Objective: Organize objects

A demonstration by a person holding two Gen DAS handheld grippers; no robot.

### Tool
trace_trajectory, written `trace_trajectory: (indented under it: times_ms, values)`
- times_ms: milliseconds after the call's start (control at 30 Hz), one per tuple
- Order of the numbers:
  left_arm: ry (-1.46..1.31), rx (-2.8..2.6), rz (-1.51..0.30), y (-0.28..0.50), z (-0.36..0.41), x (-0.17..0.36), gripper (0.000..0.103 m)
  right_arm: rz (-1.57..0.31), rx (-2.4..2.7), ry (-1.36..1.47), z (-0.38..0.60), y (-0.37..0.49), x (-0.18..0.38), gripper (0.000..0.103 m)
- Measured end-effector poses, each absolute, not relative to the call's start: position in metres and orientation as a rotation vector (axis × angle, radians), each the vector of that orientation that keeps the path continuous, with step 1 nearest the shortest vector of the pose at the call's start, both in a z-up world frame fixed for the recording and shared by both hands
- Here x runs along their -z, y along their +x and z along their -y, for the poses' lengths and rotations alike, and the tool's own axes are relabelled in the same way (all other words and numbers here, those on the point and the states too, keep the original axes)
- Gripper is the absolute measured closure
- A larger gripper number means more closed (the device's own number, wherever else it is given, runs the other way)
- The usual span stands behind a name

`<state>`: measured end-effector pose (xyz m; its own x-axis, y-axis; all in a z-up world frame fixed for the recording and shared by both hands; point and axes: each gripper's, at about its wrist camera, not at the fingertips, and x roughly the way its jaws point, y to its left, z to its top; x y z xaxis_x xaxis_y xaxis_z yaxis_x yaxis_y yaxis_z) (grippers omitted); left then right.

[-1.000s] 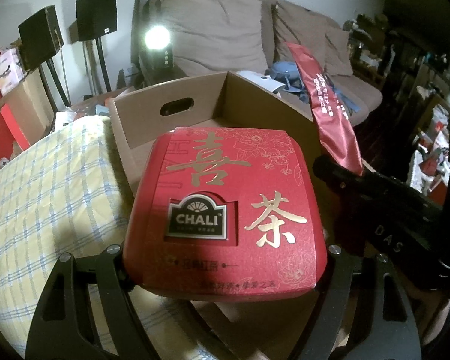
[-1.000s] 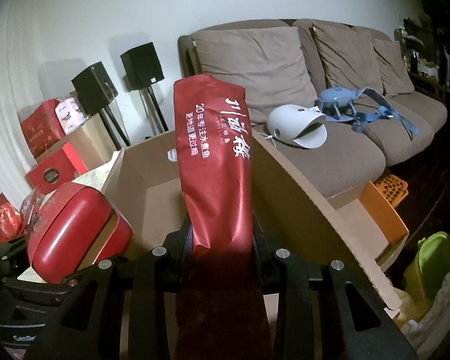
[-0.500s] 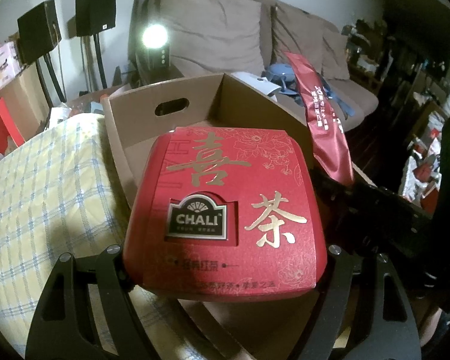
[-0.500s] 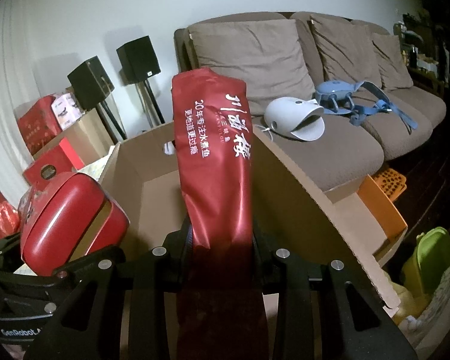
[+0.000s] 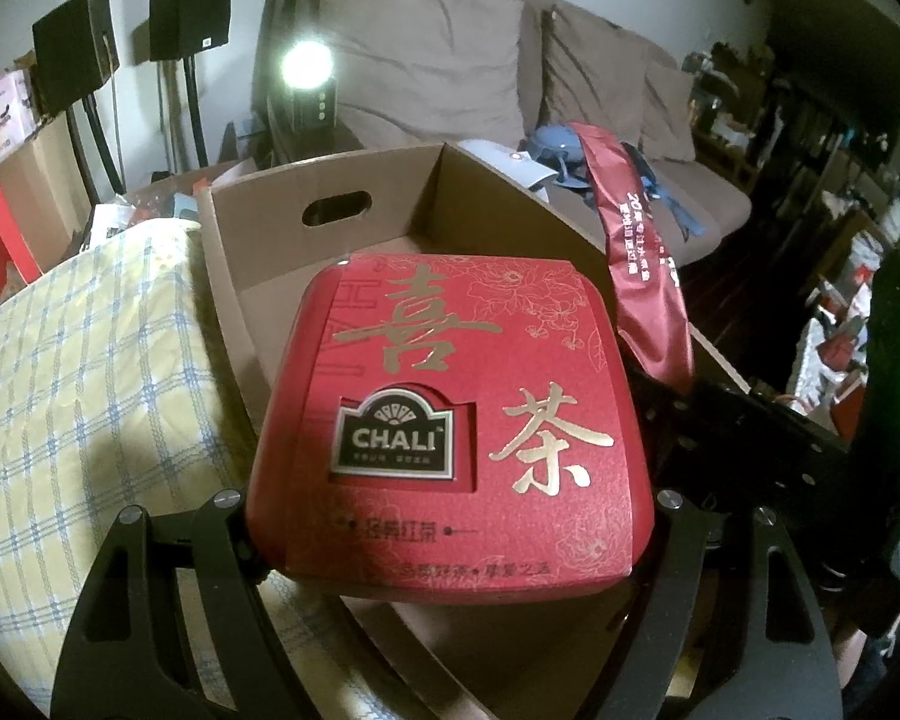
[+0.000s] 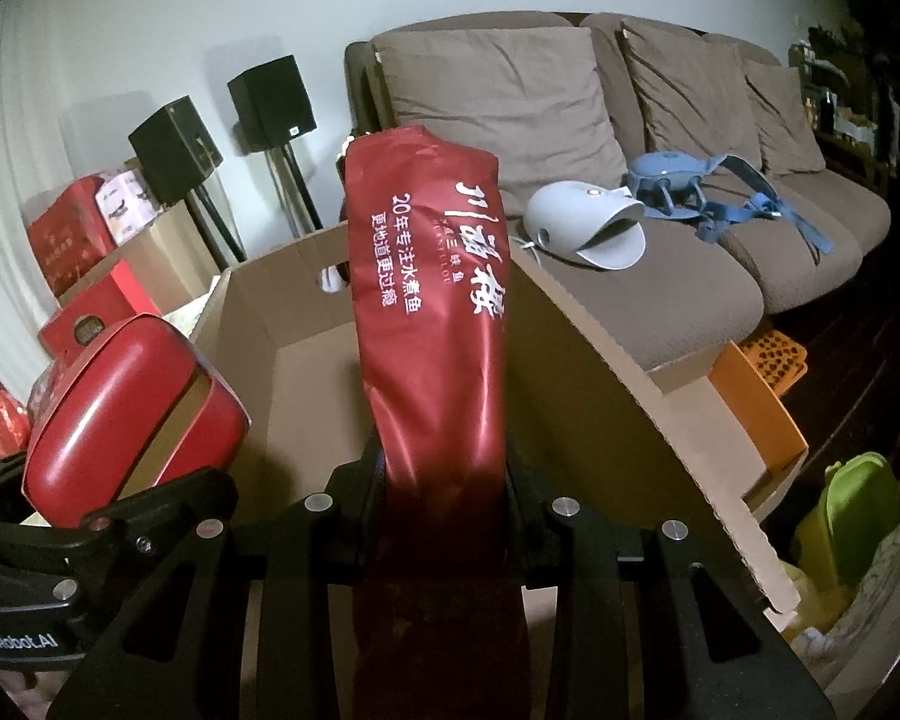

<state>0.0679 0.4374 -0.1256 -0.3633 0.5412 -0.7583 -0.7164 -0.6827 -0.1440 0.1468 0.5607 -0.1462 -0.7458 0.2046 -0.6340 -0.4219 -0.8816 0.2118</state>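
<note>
My left gripper is shut on a wide red tea box with gold characters and a CHALI label. It holds the box over the near part of an open cardboard box. The right wrist view shows the same tea box at the left, side on. My right gripper is shut on a long red foil packet with white print, standing upright above the cardboard box. That packet appears at the right in the left wrist view. The cardboard box floor looks bare where it shows.
A yellow-and-blue checked cloth lies left of the cardboard box. Behind it stands a brown sofa with a white device and a blue strapped item. Black speakers and red gift boxes are at the left. An orange crate sits at the right.
</note>
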Motion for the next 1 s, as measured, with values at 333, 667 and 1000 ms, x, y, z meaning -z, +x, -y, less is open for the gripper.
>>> trace_trajectory:
  times_ms: [333,667,1000]
  values:
    - [-1.064,-2.093,-0.28,0.06,-0.442,0.127,0.024,-0.509,-2.588,-0.922,-0.564,0.147,0.15,0.07]
    - [-1.062,-2.095,-0.292,0.058,-0.443,0.129,0.024,-0.512,-2.586,-0.931,-0.565,0.146,0.151,0.07]
    - [-1.095,-2.09,-0.262,0.055,-0.443,0.128,0.024,-0.485,-2.583,-0.955,-0.565,0.147,0.155,0.07]
